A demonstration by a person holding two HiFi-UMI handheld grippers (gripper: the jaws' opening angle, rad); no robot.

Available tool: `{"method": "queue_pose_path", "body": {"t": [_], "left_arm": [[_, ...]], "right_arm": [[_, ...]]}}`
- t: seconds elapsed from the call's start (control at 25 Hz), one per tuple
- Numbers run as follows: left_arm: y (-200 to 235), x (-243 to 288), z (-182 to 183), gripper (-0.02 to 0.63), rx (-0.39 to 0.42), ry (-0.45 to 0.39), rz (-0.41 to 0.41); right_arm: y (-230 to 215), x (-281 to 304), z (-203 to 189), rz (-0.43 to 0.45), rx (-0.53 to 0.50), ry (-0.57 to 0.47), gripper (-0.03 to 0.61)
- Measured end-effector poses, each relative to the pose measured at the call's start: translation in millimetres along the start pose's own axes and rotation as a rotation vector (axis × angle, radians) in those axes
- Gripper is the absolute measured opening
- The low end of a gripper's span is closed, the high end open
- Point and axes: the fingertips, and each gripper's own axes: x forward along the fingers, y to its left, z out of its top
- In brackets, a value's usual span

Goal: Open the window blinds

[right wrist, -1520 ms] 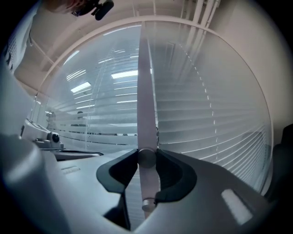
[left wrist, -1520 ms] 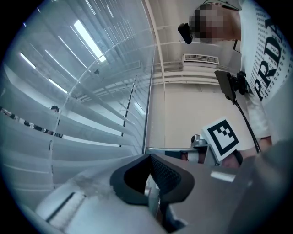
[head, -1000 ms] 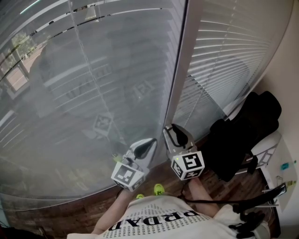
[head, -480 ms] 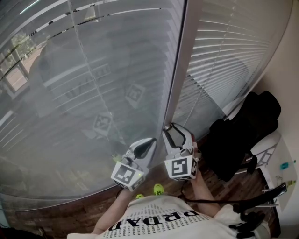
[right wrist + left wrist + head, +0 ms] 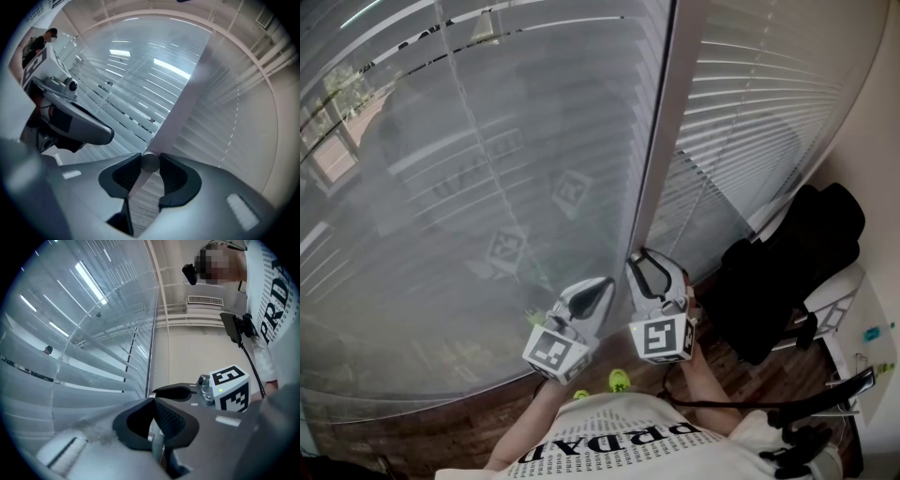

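Grey slatted blinds (image 5: 487, 159) hang over the window in front of me, and a second panel (image 5: 750, 122) hangs right of the pale upright frame (image 5: 661, 141). My right gripper (image 5: 639, 261) points level at the foot of that frame. Its jaws are closing, and in the right gripper view the pads (image 5: 168, 171) press on the round pale end of the blind wand (image 5: 150, 162). My left gripper (image 5: 605, 284) is beside it, just to the left, near the slats. In the left gripper view its jaws (image 5: 153, 404) meet at the tips, with nothing clearly held.
A black bag or garment (image 5: 787, 272) lies on a white seat (image 5: 848, 291) close at my right. Black gear and a cable (image 5: 806, 412) lie on the wooden floor (image 5: 422, 431). A beige wall (image 5: 872, 159) closes the right side.
The right gripper has rolled about its own axis, turning its marker cube, while staying at the wand. The left gripper has not moved.
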Motion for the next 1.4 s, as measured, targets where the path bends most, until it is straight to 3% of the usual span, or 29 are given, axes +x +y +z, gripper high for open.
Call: {"method": "queue_pose_path", "body": {"t": [0.72,1.16,1.4], "left_arm": [[3,-2,1,-0.008,-0.008,-0.002,0.011],[4,-3,2,-0.008,-0.014,-0.002,0.012],[4,-3,2,-0.008,-0.014,-0.001,0.013]], "right_arm": [[-6,-1,-2,0.0,0.311,-0.052,0.132],[-11,0,-8,0.013,0.603,-0.082,0.132],[-12,0,-9,0.016,0.661,-0.088,0.132]]}}
